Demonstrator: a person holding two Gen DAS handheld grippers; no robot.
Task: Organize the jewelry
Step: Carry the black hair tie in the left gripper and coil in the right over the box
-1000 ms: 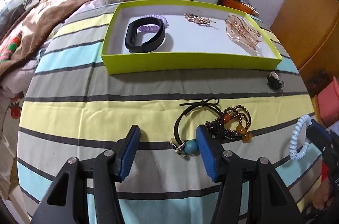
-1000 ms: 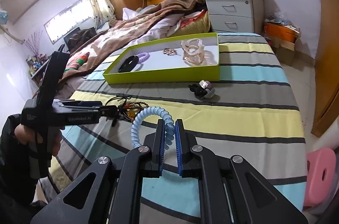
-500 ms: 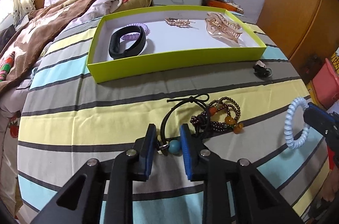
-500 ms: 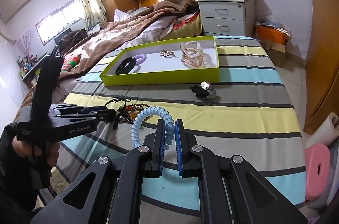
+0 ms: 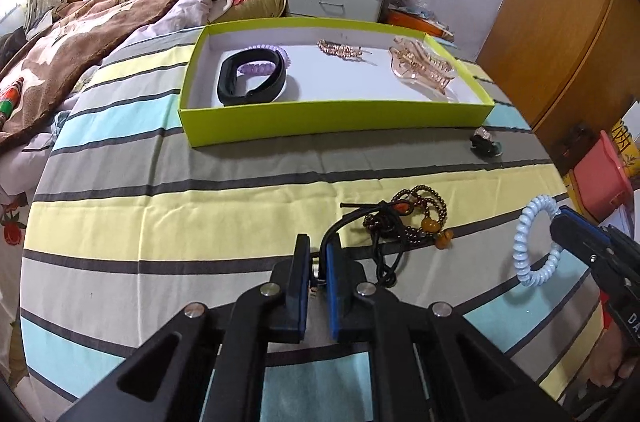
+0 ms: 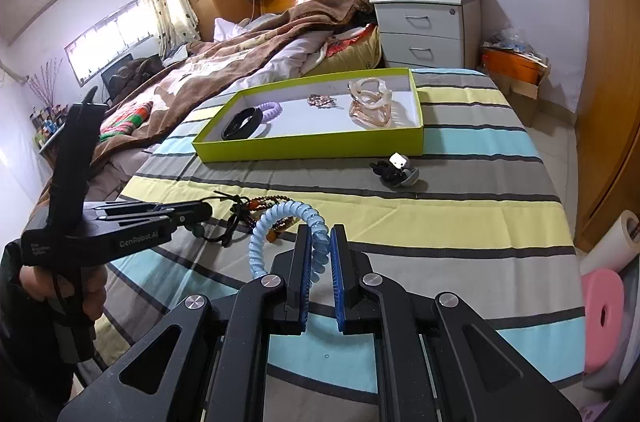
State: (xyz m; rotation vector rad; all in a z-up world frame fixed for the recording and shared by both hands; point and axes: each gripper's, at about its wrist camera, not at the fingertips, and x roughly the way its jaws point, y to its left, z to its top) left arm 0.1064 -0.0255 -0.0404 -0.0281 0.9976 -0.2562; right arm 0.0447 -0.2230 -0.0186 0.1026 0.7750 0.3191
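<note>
A lime-green tray (image 5: 332, 120) (image 6: 312, 146) sits at the far side of the striped table. In it lie a black band (image 5: 252, 76), a purple coil tie (image 5: 264, 64), a small gold chain (image 5: 340, 49) and a peach hair claw (image 5: 420, 68). My left gripper (image 5: 317, 250) is shut on the black hair tie (image 5: 360, 218), lifted just above the cloth, with its loop hanging beside a brown bead bracelet (image 5: 420, 218). My right gripper (image 6: 320, 246) is shut on a pale blue coil hair tie (image 6: 280, 226) (image 5: 536, 242), held above the table at the right.
A small black clip with a charm (image 5: 485, 142) (image 6: 396, 170) lies on the table in front of the tray's right corner. A bed with a brown blanket (image 6: 224, 74) is to the left, a white nightstand (image 6: 428, 30) behind, a pink stool (image 6: 604, 318) at the right.
My left gripper closed from wide open onto the black hair tie's bead end and lifted it slightly. The right gripper kept holding the blue coil tie almost still.
</note>
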